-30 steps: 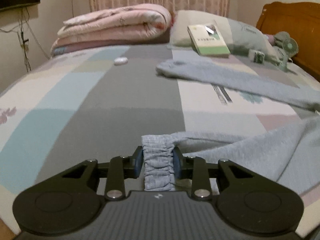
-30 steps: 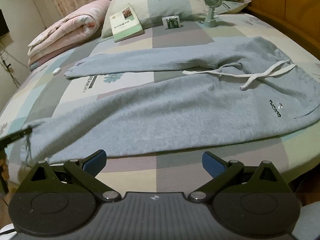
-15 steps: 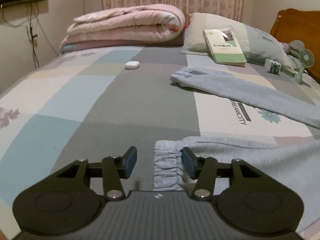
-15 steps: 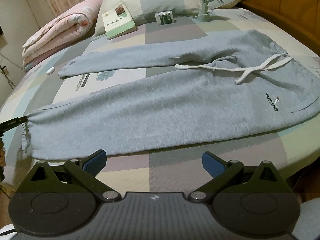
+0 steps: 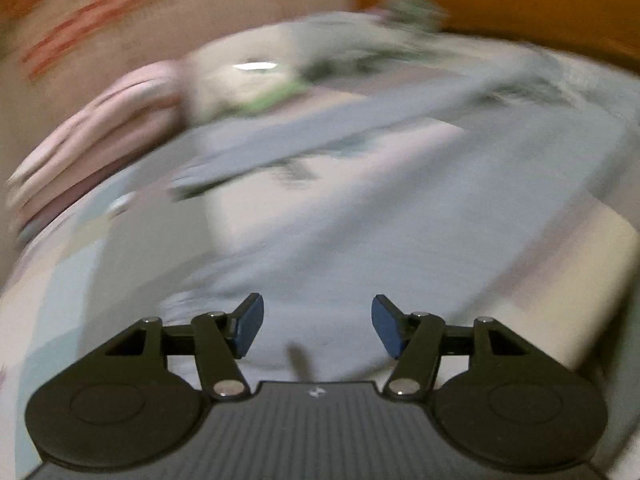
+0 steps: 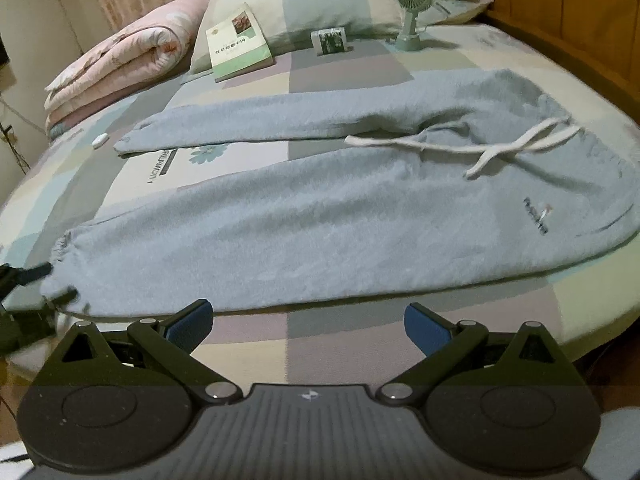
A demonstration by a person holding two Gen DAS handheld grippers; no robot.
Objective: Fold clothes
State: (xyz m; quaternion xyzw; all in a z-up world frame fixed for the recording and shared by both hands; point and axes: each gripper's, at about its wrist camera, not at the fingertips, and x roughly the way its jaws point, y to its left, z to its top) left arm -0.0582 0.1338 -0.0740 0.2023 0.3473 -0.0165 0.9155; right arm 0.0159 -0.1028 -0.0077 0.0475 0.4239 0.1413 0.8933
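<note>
Patchwork-quilt bed (image 6: 352,60): grey drawstring sweatpants (image 6: 320,216) flat; left view motion-blurred. Left gripper (image 5: 317,326) opening, nothing between jaws; right gripper (image 6: 308,322) released, empty.

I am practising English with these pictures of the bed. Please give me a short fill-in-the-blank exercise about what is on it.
1. The grey sweatpants lie spread on the ____.
2. The drawstring of the sweatpants is ____ in colour.
3. The small fan stands in front of the ____.
4. The right gripper has nothing between its jaws, which are ____.

Missing words: bed; white; pillow; open
</note>
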